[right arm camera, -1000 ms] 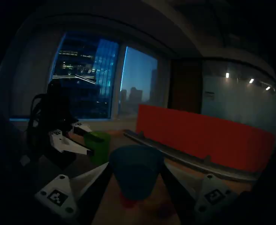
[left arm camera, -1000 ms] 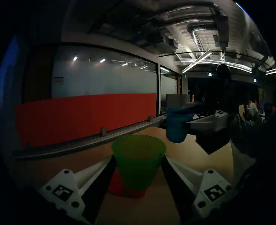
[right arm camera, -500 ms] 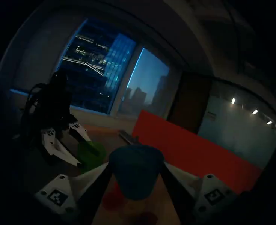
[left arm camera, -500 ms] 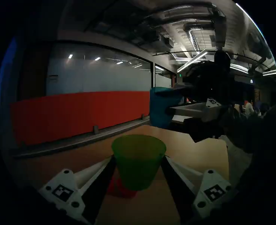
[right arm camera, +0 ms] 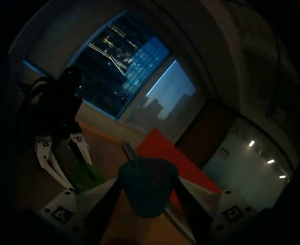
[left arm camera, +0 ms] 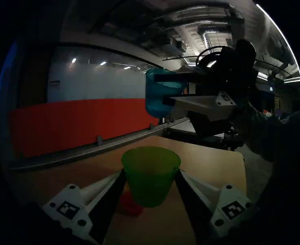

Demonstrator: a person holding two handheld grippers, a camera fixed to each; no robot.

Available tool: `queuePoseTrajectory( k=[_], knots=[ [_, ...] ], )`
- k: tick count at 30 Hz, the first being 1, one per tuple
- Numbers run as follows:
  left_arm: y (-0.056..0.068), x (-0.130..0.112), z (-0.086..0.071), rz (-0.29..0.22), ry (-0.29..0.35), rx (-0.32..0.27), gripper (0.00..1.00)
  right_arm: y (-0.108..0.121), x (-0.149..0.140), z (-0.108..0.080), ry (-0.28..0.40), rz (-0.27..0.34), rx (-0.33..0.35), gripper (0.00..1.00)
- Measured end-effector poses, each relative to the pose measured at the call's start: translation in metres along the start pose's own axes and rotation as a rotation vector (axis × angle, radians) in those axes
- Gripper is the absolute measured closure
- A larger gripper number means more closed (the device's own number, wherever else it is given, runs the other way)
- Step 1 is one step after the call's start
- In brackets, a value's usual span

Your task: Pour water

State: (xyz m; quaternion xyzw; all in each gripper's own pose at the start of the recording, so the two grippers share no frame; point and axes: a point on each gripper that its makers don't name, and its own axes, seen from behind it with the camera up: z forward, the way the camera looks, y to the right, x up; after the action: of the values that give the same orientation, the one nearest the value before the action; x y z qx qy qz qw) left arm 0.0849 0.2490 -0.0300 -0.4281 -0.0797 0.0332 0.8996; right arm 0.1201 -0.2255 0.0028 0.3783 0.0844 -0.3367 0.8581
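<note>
Dim office with a wooden table (left arm camera: 215, 163) underneath, where the left gripper (left arm camera: 150, 174) is clamping the green cup (left arm camera: 151, 181) upright while the right gripper (right arm camera: 147, 181) is squeezing the tilted blue cup (right arm camera: 147, 194) higher up, slightly to its right.

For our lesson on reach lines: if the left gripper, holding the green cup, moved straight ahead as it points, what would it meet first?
Likely the red panel, or the rail at its foot, beyond the table; the blue cup hangs above that line. Depth is unclear.
</note>
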Motion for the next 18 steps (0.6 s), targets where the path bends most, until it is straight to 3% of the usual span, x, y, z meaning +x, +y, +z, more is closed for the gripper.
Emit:
queuePoseTrajectory(
  k=[18],
  knots=[
    [0.011, 0.003, 0.004, 0.004, 0.002, -0.029, 0.16, 0.016, 0.006, 0.022, -0.031, -0.270, -0.021, 0.08]
  ],
)
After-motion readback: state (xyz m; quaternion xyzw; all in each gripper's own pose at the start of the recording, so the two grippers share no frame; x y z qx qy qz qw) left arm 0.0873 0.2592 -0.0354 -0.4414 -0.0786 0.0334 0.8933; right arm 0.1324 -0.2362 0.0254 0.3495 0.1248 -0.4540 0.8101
